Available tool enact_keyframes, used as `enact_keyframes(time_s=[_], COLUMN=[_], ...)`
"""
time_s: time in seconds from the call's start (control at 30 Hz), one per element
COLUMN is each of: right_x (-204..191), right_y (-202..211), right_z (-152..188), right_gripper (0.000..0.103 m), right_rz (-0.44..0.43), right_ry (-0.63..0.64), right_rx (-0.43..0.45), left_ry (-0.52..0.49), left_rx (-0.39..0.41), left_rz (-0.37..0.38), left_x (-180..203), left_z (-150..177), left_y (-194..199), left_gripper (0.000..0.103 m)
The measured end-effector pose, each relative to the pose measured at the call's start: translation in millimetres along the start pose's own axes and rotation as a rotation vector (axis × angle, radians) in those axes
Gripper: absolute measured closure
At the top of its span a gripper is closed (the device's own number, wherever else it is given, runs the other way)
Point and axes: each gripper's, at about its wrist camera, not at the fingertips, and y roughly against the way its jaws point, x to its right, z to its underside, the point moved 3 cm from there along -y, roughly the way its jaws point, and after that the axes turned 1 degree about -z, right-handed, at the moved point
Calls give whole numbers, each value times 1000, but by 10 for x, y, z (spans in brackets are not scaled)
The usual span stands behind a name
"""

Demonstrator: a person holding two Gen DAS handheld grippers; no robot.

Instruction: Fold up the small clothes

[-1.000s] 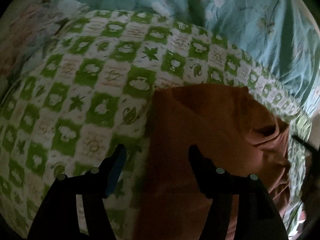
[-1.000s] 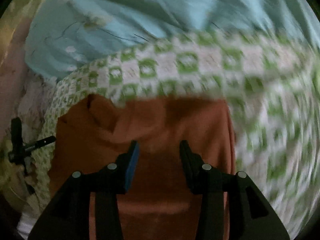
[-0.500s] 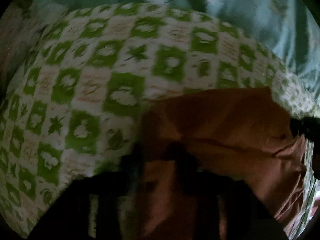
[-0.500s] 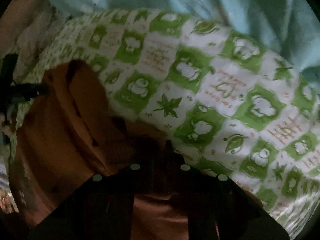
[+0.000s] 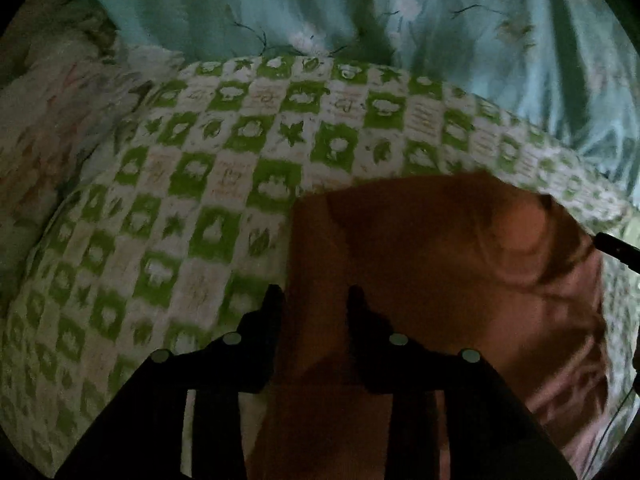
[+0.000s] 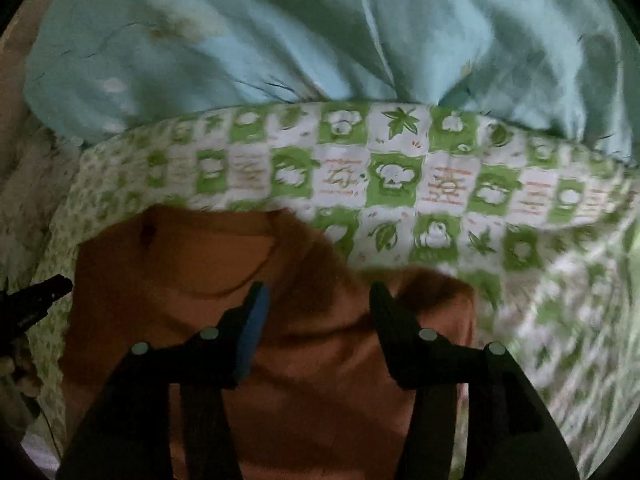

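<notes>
On the green-and-white checked bedcover (image 5: 224, 184), the orange garment (image 5: 432, 280) lies doubled over, its left edge between the tips of the left gripper (image 5: 316, 300) and its right portion under the right gripper (image 6: 316, 300). Both sets of jaws, pinched down on the cloth half a second ago, have just been opening and now stand apart with nothing pressed between them. Judgement: 1 fold is laid and released; smoothing or a further fold remains.

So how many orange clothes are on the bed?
1. The orange garment lies on the green checkered blanket, right below both grippers, and it shows in both wrist views. More clothes could be outside these views.
</notes>
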Motion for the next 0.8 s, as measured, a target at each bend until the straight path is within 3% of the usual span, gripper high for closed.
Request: enact_keyframes(time_s=[0.33,0.8], right_x=[-353,-645], right_y=[679,1107], right_z=[621,1635], right_gripper=[39,36], right_rz=[92,98], right_ry=[84,62], right_rx=[-27,-66], left_ry=[51,-8], left_rx=[-49,-149], left_rz=[92,142], left_x=[-280,-317], left_z=[1019,2102], left_y=[724,1285], left_gripper=[59,47])
